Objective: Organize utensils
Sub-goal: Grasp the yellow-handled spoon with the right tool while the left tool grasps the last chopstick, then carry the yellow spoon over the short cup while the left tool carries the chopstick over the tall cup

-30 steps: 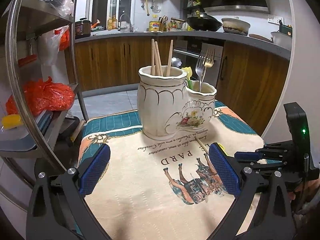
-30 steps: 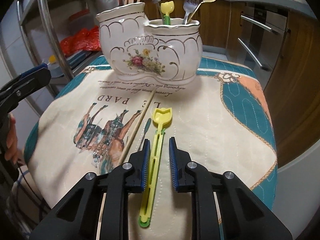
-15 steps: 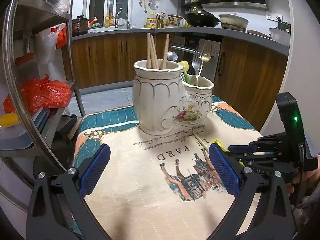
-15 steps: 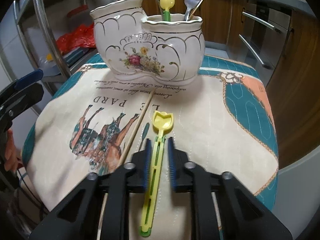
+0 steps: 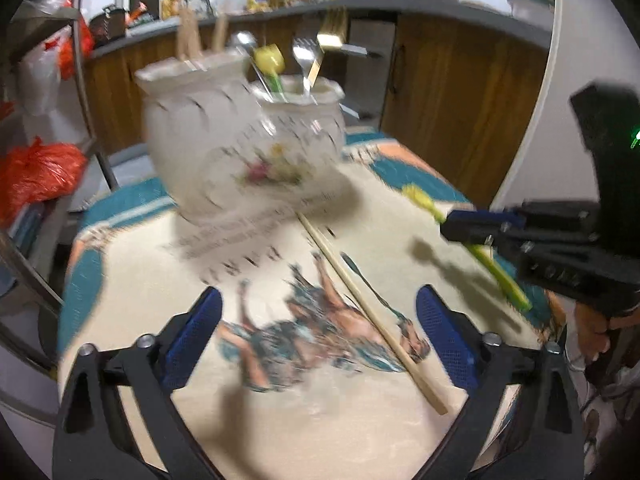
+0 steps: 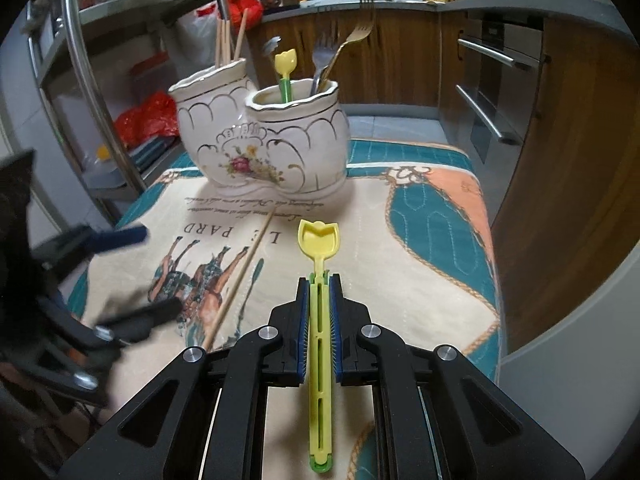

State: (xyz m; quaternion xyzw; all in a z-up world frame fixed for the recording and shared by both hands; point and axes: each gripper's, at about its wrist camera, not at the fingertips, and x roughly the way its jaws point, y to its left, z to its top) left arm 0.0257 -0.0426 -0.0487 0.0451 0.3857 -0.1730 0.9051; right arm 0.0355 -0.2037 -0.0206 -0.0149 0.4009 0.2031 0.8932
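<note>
A white two-part ceramic holder (image 6: 260, 148) stands at the back of the printed cloth (image 6: 420, 240). Its taller pot holds chopsticks; the lower pot holds forks and a yellow-green spoon. My right gripper (image 6: 319, 292) is shut on the handle of a second yellow spoon (image 6: 318, 236), held slightly above the cloth with its bowl pointing at the holder. One loose chopstick (image 5: 372, 312) lies on the cloth. My left gripper (image 5: 320, 340) hangs low over it, and its jaws are closing. The stick lies between them, nearer the right finger, and neither pad touches it. The left wrist view is blurred.
A metal rack (image 6: 92, 80) with red bags stands left of the table. Wooden cabinets and an oven (image 6: 492, 92) line the back. The table's edge and a white wall (image 5: 532, 120) lie close on the right side. A hand (image 5: 596, 328) holds the right gripper.
The right jaws shut on the yellow spoon and raised it off the cloth. The left gripper dropped and swung over the loose chopstick, its jaws narrowing a little.
</note>
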